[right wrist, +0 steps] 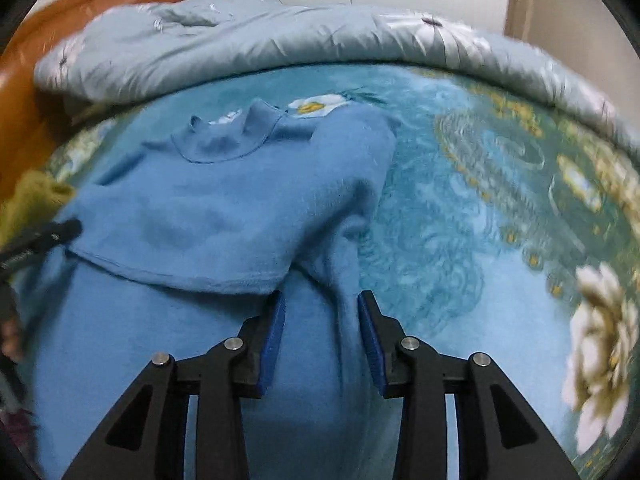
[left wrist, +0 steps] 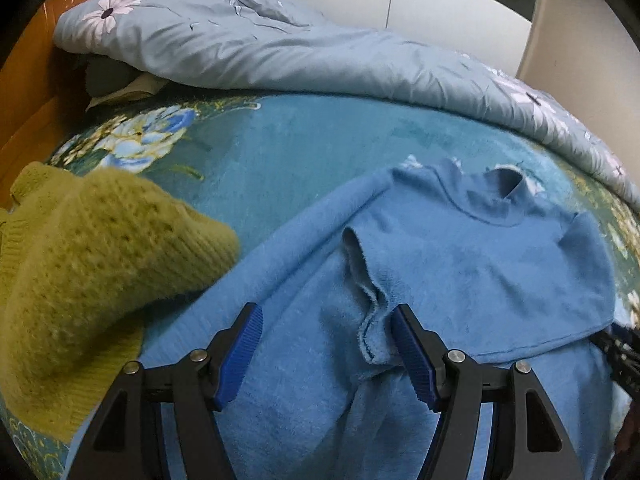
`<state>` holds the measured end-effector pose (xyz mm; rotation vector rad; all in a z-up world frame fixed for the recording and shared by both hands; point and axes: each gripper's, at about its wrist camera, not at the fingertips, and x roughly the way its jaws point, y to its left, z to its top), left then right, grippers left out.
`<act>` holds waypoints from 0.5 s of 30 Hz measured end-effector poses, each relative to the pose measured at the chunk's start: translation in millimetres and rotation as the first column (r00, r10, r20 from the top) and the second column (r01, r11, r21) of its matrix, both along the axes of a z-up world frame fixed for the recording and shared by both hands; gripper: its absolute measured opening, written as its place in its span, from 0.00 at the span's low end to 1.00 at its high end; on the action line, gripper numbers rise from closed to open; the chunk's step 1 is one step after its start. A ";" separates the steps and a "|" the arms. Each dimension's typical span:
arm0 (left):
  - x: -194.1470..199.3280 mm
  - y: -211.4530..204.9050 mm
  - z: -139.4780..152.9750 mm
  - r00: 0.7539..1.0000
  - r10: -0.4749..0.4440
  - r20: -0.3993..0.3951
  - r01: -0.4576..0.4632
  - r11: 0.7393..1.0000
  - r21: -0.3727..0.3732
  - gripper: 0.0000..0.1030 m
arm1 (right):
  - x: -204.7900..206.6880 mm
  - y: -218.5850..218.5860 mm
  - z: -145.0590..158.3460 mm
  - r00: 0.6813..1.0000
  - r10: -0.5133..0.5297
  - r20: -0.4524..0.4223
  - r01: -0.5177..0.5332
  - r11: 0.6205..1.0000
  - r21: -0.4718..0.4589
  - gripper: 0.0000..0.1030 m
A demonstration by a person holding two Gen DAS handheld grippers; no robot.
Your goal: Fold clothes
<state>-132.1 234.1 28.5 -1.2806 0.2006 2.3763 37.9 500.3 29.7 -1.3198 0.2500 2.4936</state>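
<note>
A blue fleece sweater (left wrist: 460, 256) lies on the teal floral bedspread (left wrist: 288, 148), collar toward the far side, its lower part folded up over itself. My left gripper (left wrist: 326, 320) is open just above it, a ruffled cuff edge (left wrist: 372, 300) beside its right finger. In the right wrist view the same sweater (right wrist: 224, 208) lies left of centre. My right gripper (right wrist: 320, 300) is open, with a folded sleeve ridge (right wrist: 340, 280) standing between its fingers. The left gripper's tip (right wrist: 60, 232) shows at that view's left edge.
A yellow-green knitted sweater (left wrist: 92, 264) lies bunched at the left. A pale blue flowered duvet (left wrist: 248, 48) is heaped along the far side of the bed. An orange wooden headboard (left wrist: 28, 92) stands at the left. White walls rise behind.
</note>
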 end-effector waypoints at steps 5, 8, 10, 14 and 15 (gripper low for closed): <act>0.7 -0.3 -5.7 1.000 0.009 -0.002 -0.009 1.000 -0.001 0.70 | 8.7 15.4 11.1 0.996 -0.081 -0.039 0.087 0.983 0.161 0.37; 0.2 -1.6 -8.2 1.000 0.019 0.000 -0.019 1.000 0.011 0.70 | 30.3 42.4 21.4 0.982 -0.142 -0.124 0.148 0.988 0.045 0.44; 0.3 -0.2 -8.8 1.000 0.018 -0.004 -0.018 1.000 0.008 0.71 | 39.4 53.8 21.2 0.976 -0.174 -0.131 0.174 0.985 -0.010 0.44; -0.4 -1.1 -9.6 1.000 0.010 -0.011 -0.010 1.000 0.006 0.72 | 55.6 63.4 21.2 0.963 -0.237 -0.130 0.232 0.971 -0.058 0.44; -1.1 -2.3 -10.0 1.000 0.010 -0.005 -0.010 1.000 0.013 0.72 | 59.7 65.8 21.2 0.959 -0.253 -0.129 0.246 0.967 -0.070 0.44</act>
